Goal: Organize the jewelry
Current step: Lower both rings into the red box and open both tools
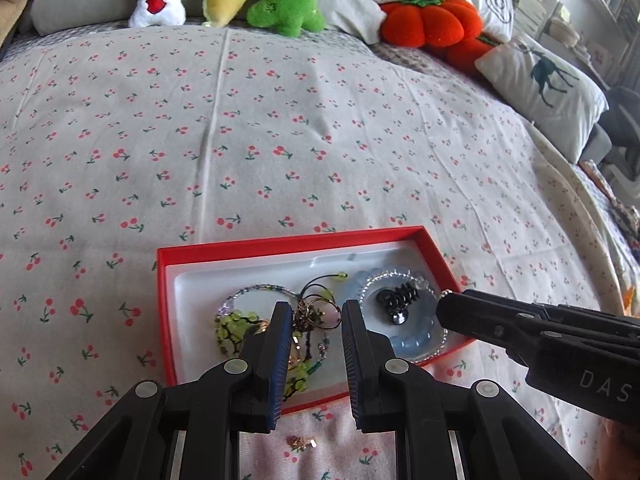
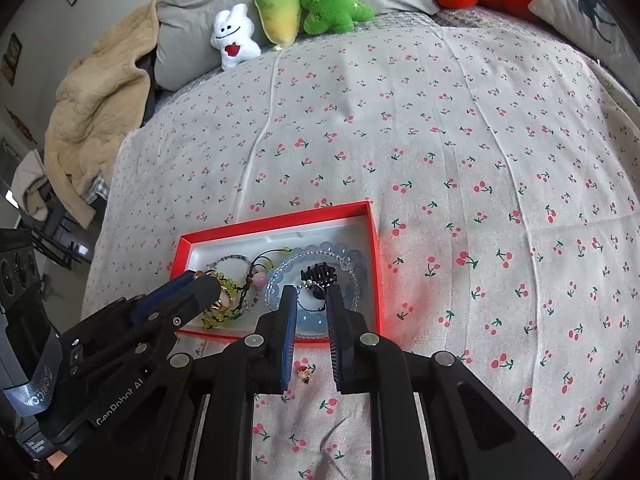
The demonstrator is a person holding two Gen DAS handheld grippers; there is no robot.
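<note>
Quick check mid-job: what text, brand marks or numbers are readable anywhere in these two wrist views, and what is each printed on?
"DAS": right gripper body, cut off at the frame edge.
"GenRobot.AI": left gripper body, partly hidden.
Grey strap on the left gripper: pale lettering, unreadable.
Wall posters: too blurred.
Red box, jewelry: none.

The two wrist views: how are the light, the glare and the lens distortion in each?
Left wrist view: even daylight, the cherry-print bedsheet bulges from fisheye distortion, and the white liner of the red cardboard jewelry box looks slightly washed out. Right wrist view: dark vignette in the corners, stronger bending at the edges, and a red glow on the sheet beside the box.
</note>
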